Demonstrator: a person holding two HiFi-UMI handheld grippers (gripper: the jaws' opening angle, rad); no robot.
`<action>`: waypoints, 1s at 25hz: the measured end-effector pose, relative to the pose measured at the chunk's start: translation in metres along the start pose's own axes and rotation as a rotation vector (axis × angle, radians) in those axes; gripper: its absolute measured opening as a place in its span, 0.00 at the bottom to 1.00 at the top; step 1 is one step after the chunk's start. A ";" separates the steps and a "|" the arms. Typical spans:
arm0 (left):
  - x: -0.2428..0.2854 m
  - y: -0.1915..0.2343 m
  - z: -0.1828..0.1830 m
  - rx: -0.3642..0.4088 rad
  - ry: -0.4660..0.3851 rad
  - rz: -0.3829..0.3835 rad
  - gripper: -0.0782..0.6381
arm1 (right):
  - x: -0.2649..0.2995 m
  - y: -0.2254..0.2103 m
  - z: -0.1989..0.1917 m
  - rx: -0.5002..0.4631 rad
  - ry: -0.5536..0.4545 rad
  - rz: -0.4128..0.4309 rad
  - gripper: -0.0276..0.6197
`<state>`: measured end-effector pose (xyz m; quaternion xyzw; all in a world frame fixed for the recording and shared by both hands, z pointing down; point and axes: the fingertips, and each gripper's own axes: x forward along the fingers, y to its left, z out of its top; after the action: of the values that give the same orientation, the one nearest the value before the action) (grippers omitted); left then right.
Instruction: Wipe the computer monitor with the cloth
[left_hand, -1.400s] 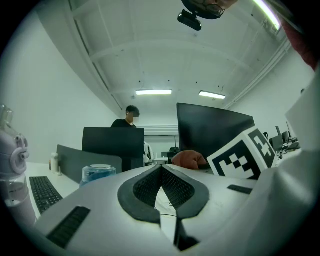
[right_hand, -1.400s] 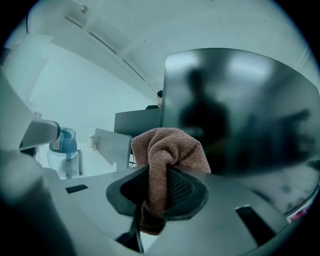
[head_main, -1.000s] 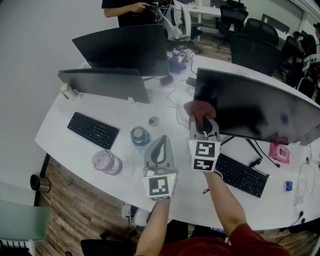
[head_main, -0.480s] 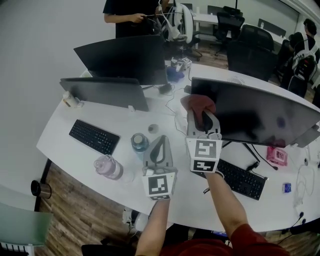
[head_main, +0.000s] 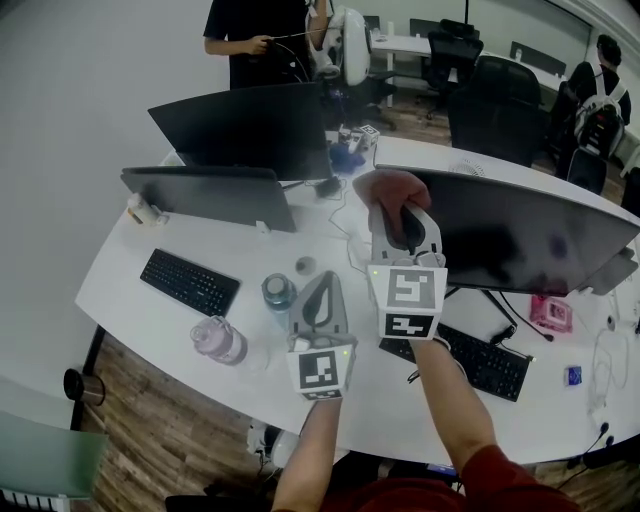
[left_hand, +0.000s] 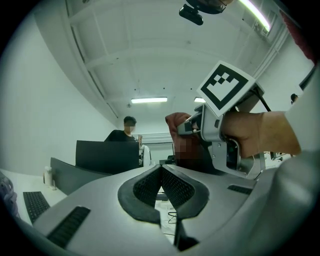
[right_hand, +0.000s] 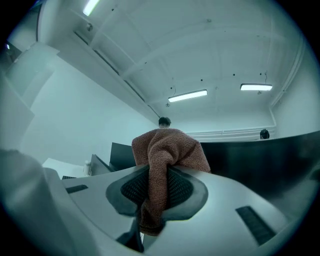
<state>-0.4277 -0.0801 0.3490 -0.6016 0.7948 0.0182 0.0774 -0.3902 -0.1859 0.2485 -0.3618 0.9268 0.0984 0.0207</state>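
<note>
Cloth (right_hand: 165, 150), a coarse rust-brown knit, sits bunched in my right gripper (head_main: 398, 208), jaws clamped on it, at the dark glossy monitor's (head_main: 520, 235) top left corner. My left gripper (head_main: 321, 283) hovers nearer, jaws closed, empty.

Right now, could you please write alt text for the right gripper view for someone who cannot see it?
The right gripper is shut on a reddish-brown cloth that bunches above its jaws. A dark monitor stands to the right, under a white ceiling.
</note>
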 end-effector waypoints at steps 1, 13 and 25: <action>0.000 -0.001 0.001 0.000 -0.002 -0.002 0.15 | 0.000 -0.001 0.005 -0.004 -0.007 -0.003 0.17; 0.005 -0.013 0.012 0.008 -0.018 -0.023 0.15 | -0.004 -0.014 0.019 -0.023 0.002 -0.019 0.17; 0.027 -0.075 0.031 0.020 -0.047 -0.120 0.15 | -0.033 -0.078 0.011 -0.024 0.008 -0.100 0.17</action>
<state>-0.3597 -0.1225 0.3193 -0.6469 0.7553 0.0198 0.1031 -0.3138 -0.2176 0.2284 -0.4082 0.9064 0.1068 0.0177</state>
